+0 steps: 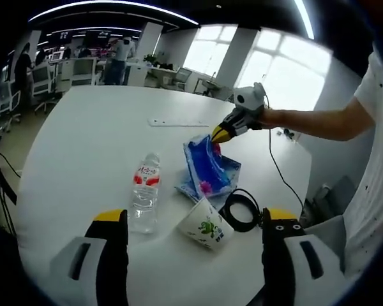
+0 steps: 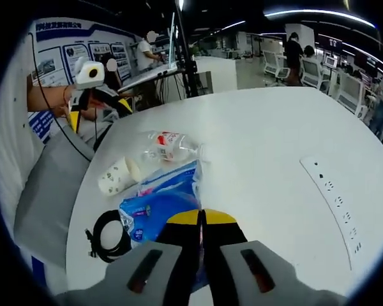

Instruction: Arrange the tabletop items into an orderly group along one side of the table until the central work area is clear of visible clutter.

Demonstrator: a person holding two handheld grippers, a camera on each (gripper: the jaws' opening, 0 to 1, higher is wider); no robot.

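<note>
A blue plastic packet (image 1: 207, 169) stands lifted by one edge near the middle of the white table (image 1: 102, 127). My right gripper (image 1: 222, 132) comes in from the right and is shut on the packet's top edge. In the right gripper view its jaws (image 2: 203, 215) press together over the blue packet (image 2: 159, 201). A clear water bottle (image 1: 145, 191) with a red label lies on its side. A paper cup (image 1: 205, 224) lies tipped beside a black cable coil (image 1: 241, 210). My left gripper (image 1: 195, 215) is open just short of the cup, holding nothing.
A white power strip (image 1: 179, 122) lies flat further along the table, also seen as the power strip (image 2: 338, 204). The bottle (image 2: 172, 145), cup (image 2: 118, 175) and coil (image 2: 108, 233) cluster near the table's edge. Office chairs, desks and people stand beyond the table.
</note>
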